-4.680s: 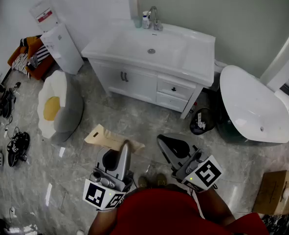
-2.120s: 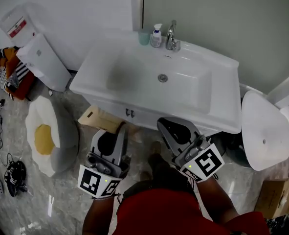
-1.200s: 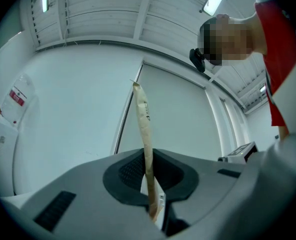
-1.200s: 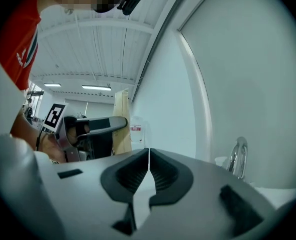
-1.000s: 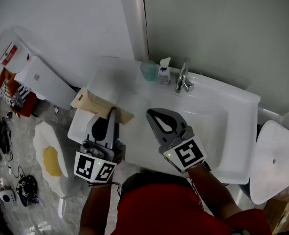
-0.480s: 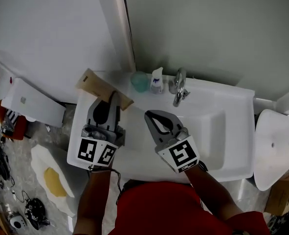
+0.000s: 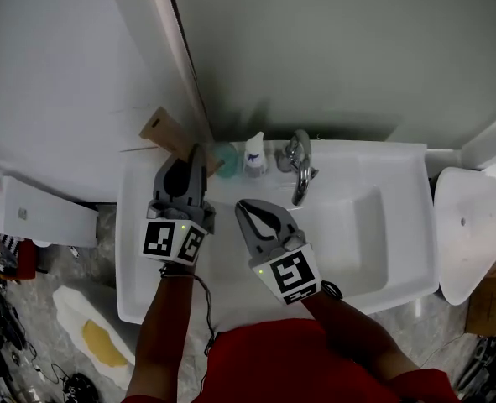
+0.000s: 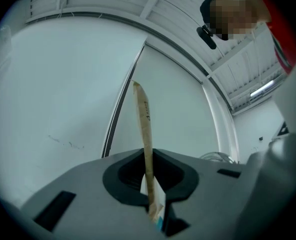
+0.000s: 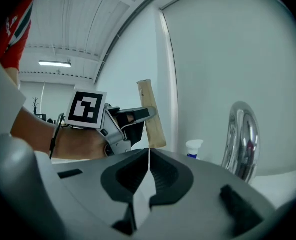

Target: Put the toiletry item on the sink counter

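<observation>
We look steeply down on a white sink counter point(image 7: 143, 250) set vs. a grey-green wall point(image 7: 340, 49), basin to the R side. A white oval fixture point(image 7: 474, 225) stands just beside the counter's R end. The person's red top point(image 7: 289, 359) fills the bottom edge, both forearms reaching over the counter.

L gripper point(image 7: 194, 149) is up over the counter's back-L corner. In the L gripper view its jaws point(image 8: 148, 156) stand narrow, clamped on a flat tan packet point(image 8: 144, 129) seen edge-on. The packet's free end point(image 7: 165, 131) sticks out past the jaw tips toward the wall corner. From the R gripper view the packet point(image 9: 150, 114) stands approx. upright in the L gripper point(image 9: 133, 117). We can't tell if its lower end touches the counter.

R gripper point(image 7: 242, 206) hovers over the basin's L part, near the L one. Its jaws point(image 9: 149, 151) are pressed together w/ only a thin slit, empty.

Chrome faucet point(image 7: 299, 168) sits at the counter's back edge. Just L of it is a small white pump bottle point(image 7: 255, 154), then a teal cup point(image 7: 226, 156) beside the L gripper's tips. R gripper view shows the faucet point(image 9: 243, 139) and the bottle's top point(image 9: 193, 148) ahead.
</observation>
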A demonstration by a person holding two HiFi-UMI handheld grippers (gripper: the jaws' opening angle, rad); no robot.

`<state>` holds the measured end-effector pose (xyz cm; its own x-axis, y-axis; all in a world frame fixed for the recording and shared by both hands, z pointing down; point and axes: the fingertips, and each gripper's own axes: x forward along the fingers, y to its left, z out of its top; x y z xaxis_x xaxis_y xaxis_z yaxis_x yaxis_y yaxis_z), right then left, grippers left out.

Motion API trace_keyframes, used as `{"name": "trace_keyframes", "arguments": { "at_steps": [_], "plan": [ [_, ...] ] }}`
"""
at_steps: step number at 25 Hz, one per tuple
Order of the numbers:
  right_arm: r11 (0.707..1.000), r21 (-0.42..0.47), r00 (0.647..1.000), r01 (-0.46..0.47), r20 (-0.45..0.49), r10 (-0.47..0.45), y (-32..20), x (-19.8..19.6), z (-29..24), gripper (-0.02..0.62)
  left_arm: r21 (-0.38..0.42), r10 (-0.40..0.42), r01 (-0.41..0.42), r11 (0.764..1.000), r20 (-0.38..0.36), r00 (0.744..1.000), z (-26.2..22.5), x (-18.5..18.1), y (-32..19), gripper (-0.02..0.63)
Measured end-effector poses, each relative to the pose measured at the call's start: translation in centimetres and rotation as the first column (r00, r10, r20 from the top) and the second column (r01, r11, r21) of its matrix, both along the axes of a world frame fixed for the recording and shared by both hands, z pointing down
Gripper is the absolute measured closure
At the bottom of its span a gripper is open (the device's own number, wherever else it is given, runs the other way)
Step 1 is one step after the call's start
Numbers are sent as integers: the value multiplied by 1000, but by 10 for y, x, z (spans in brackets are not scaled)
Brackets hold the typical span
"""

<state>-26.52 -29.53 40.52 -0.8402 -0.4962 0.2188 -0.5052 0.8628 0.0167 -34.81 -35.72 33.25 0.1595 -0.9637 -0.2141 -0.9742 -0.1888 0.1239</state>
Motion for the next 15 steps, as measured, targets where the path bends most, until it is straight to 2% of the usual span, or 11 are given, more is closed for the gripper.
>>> {"name": "trace_keyframes", "arguments": {
  "at_steps": [7,15],
  "plan": [
    [997,-61,998,-54,-19,53,-20,-8,21,566,-47,31,-29,998,42,999,33,2,-35,565],
    [997,-79,999,-22,-41,18,-14,-11,33,566,-123,57,-50,991,50,997,76,4,-56,565]
  ]
}}
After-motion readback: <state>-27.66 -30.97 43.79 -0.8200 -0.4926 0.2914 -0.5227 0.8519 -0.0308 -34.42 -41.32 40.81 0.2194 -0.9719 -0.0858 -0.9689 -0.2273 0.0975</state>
